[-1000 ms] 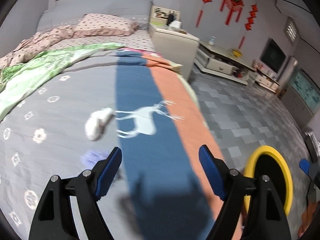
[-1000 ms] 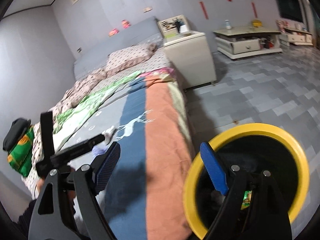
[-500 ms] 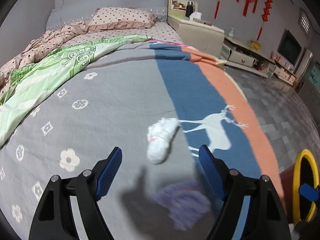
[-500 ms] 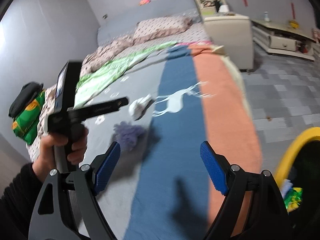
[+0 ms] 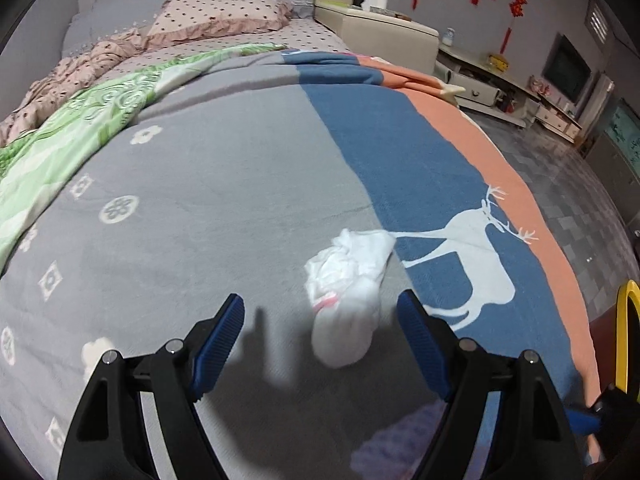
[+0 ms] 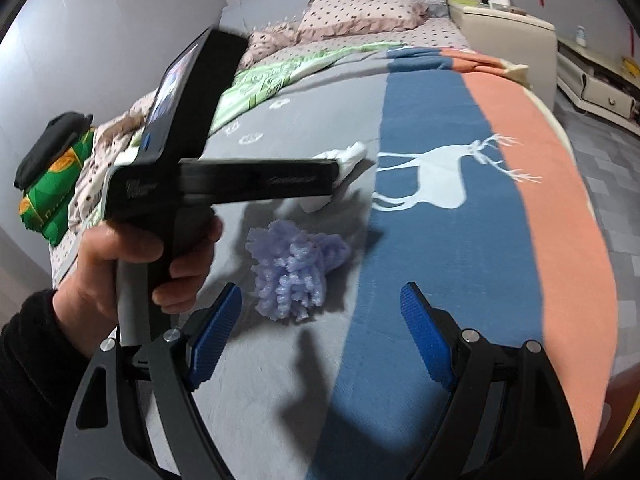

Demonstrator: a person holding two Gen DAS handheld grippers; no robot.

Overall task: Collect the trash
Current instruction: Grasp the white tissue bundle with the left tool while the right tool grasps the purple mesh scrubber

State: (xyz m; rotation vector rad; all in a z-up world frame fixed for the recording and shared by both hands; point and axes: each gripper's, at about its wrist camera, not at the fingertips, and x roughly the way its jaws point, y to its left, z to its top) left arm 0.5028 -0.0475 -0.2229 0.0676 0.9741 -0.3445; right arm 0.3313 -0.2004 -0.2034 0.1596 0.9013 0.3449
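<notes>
Two pieces on bed: white crumpled tissue between wide-open, empty left gripper jaws, so lower, close mid-wad; purple wad ahead-left inside right gripper jaws, also wide, empty.

White wad, lilac clump, grey-blue-orange deer blanket.

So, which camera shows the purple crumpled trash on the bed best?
The right wrist view: the purple crumpled trash lies whole and sharp on the blanket, just ahead of the open right gripper. The left wrist view shows only a blurred part at the bottom edge, partly hidden by the left gripper.
</notes>
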